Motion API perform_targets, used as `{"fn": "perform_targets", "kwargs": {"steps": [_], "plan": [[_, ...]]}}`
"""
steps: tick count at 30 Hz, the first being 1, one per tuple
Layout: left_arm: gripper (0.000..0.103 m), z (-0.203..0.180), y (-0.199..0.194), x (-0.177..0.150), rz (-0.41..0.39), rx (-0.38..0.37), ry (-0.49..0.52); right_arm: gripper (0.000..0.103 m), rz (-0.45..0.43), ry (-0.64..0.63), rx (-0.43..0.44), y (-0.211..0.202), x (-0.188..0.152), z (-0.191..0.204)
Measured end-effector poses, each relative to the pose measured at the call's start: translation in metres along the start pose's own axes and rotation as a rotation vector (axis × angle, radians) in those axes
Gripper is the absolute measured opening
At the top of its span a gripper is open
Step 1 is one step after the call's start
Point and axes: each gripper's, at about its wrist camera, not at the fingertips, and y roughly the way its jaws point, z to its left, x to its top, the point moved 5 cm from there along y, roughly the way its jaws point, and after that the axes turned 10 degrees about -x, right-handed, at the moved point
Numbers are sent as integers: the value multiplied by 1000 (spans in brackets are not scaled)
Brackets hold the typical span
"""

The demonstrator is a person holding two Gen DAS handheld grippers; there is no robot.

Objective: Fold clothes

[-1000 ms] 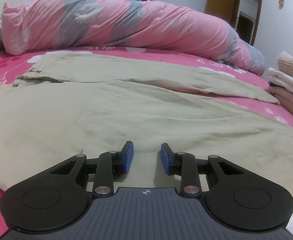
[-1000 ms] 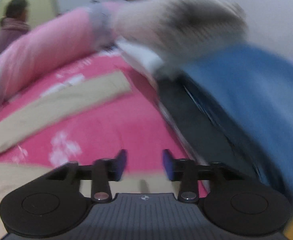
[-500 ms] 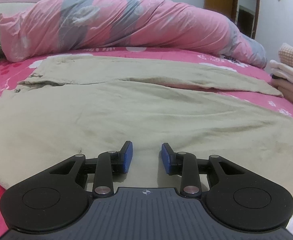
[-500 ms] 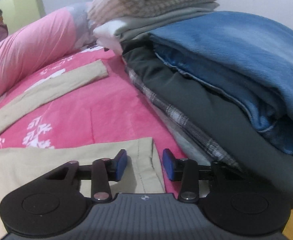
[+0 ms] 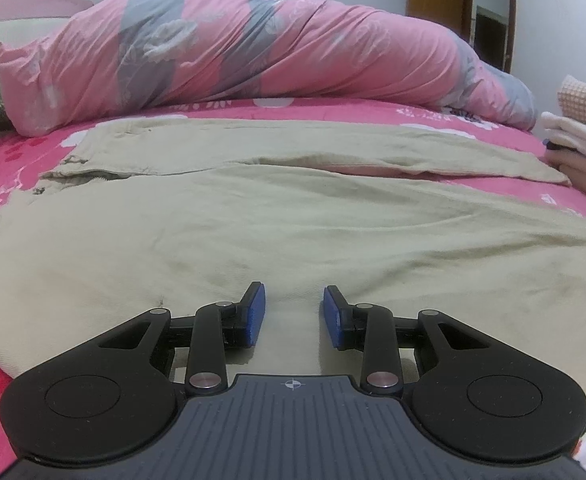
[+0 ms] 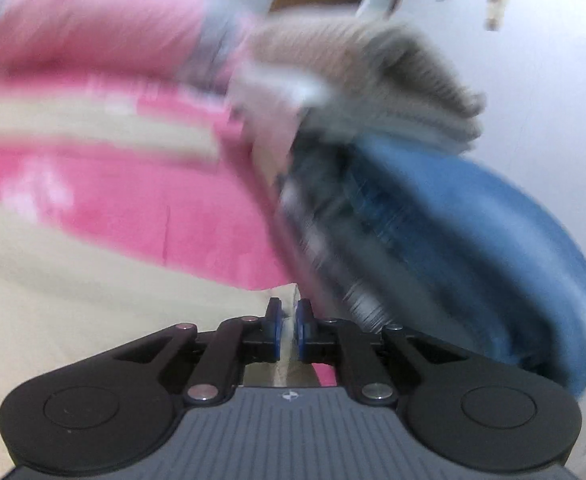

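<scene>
Beige trousers (image 5: 293, 232) limp, light: right gripper (image 6: 289, 328) pinches hem corner; left gripper (image 5: 293, 312) part-open, empty, should take the near edge.

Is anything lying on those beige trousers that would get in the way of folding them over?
Nothing visible does. The beige trousers lie bare on the pink bedsheet; the folded clothes stack sits beside them, not on them.

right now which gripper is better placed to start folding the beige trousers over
Right. The right gripper is already shut on the hem edge of the beige cotton trousers; the left gripper hovers open above flat cloth, gripping nothing.
</scene>
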Motion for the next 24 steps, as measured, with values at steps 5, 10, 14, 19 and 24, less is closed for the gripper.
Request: {"fn": "perform_targets", "kwargs": {"steps": [5,10,14,19,24], "plan": [[32,1,-1,-1,-6,-6,-2,3,-9,-33,-95,3,-6,-3],[32,3,0,0,-9,-14,-10,5,-227,12,43,-80,30,8],[33,3,0,0,-3,-18,-10,5,-306,-150,304,-124,32,68],[34,4,-2,1,4,-26,-16,5,-169,-152,228,-88,-8,48],[35,5,-2,0,-7,-34,-27,0,45,68,-60,-36,-47,-60]]}}
